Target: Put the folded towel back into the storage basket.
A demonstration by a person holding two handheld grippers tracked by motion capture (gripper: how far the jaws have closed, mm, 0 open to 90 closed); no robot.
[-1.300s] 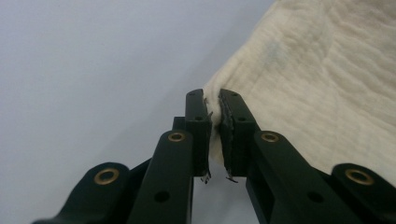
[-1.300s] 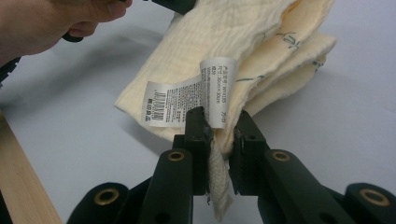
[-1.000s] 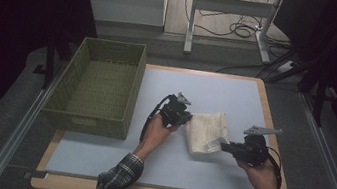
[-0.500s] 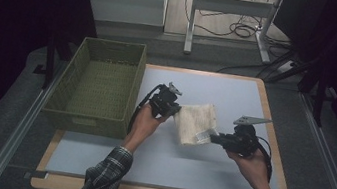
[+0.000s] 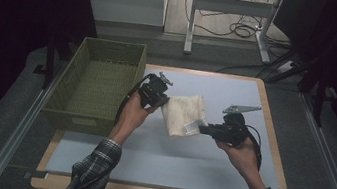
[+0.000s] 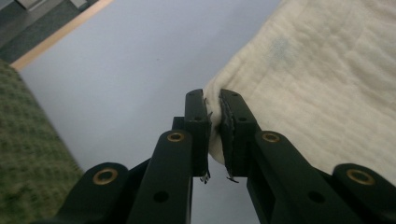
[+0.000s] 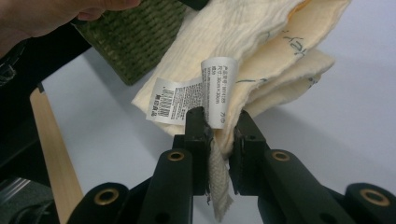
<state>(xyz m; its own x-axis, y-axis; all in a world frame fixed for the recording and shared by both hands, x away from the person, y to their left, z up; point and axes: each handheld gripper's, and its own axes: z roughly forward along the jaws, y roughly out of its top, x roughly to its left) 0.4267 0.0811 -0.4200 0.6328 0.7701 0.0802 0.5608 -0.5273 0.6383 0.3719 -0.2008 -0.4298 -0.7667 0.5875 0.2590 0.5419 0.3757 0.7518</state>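
At about nine o'clock on the table [image 5: 225, 171] sits a green woven basket [image 5: 95, 83], its near wall carrying a small pale label too small to read. Just to its right, the left gripper [image 5: 159, 99] is held up over the light blue mat [image 5: 157, 158] by the person's left hand [image 5: 132, 114], a plaid sleeve [image 5: 95, 167] running back toward six o'clock. In the left gripper view its jaws are clenched on a rounded edge of the cream cloth [image 6: 322, 79], the fabric pinched between the two pads, with the basket's weave at the lower left.

The cream cloth [image 5: 182, 114] hangs folded between the two grippers near the centre of the table, lifted off the mat, and seems to cast a faint shadow beneath it.

At about three o'clock the right gripper [image 5: 202, 128] grips the cloth's lower corner, held by the right hand [image 5: 243, 154]. In the right gripper view its jaws are closed on several folded layers, a strip of fabric trailing down between them. Two white care labels [image 7: 196, 95] stick up just above the jaws: one bears a barcode and rows of small print, the other curls over with printed lines; the characters are too small to read. Faint dark handwriting-like marks show on one inner fold of the cloth [image 7: 261, 42], also illegible.
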